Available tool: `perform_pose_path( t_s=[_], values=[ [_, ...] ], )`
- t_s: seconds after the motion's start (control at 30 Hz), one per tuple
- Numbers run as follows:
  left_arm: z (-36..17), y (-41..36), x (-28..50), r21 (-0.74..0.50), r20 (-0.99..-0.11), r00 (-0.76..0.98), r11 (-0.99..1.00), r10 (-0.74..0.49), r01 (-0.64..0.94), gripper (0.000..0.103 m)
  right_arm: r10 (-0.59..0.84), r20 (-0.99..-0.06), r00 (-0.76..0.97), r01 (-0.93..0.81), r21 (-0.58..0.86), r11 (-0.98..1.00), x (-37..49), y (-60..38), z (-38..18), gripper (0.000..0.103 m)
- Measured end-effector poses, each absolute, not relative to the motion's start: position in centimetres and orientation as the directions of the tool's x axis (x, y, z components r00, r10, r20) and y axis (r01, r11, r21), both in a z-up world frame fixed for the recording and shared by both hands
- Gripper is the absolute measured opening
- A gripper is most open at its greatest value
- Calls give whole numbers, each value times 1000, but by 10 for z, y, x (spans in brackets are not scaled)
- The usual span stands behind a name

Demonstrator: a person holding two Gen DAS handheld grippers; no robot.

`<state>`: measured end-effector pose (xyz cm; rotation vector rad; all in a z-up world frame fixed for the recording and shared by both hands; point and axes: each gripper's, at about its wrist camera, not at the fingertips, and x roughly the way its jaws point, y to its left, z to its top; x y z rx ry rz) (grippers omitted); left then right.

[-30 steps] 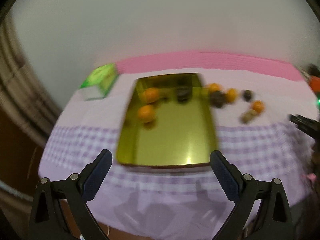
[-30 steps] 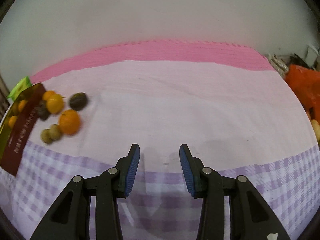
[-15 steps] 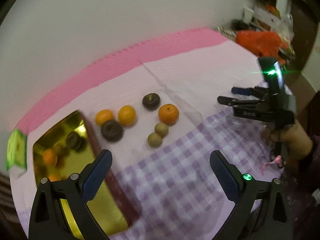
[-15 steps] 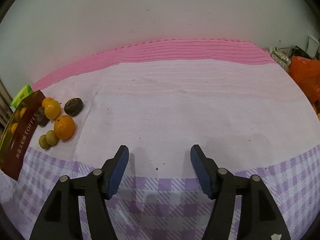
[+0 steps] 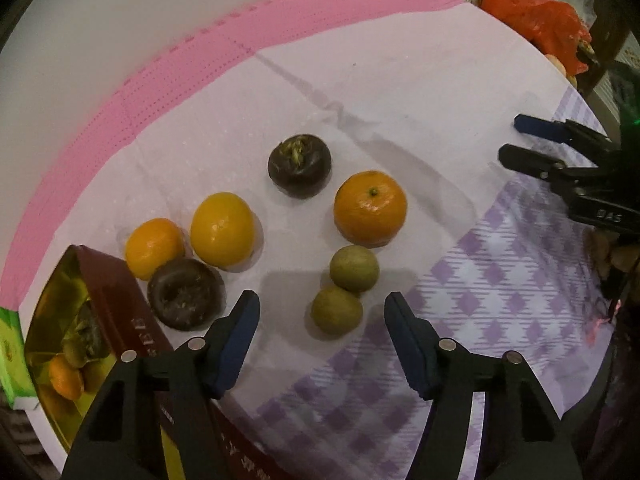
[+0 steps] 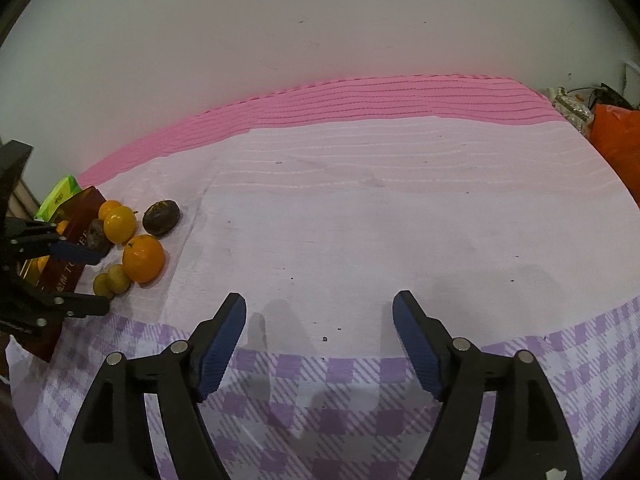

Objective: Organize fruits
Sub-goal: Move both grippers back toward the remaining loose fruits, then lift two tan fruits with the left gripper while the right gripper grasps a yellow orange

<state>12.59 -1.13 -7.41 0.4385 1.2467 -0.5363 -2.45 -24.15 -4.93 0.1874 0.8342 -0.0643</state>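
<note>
A few fruits lay in the gold tray (image 5: 60,304); seven waited on the cloth (image 5: 400,92). The left gripper (image 5: 322,336), narrowing but unpinched, hovered over the near green fruit (image 5: 337,311); the right gripper (image 6: 319,334) spread empty.

Both grippers share one build: matte black plastic arms with triangular cut-outs and silver round pivot screws, ending in ribbed dark blue pads (image 5: 236,344). The right gripper (image 5: 516,140) bears pale lettering, perhaps "DAS".
</note>
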Motion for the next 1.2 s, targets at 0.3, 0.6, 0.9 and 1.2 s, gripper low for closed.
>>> perform_pose_path(
  t_s=[0.3,0.6,0.9,1.2],
  values=[
    [-61,12,119,-142,-938,220,874,-269,464,26,21,-743,668,123,138,983,-23,-240,-49,77],
    [-10,65,34,-323,-857,337,915,-391,240,26,29,-729,684,115,147,982,-26,-239,-46,75],
    [6,85,4,-348,-837,389,923,-384,163,26,183,-680,710,-53,207,977,-23,-212,-27,72],
    [27,114,-1,-360,-812,452,927,-368,109,26,332,-699,633,-496,-38,867,35,-102,12,68]
  ],
)
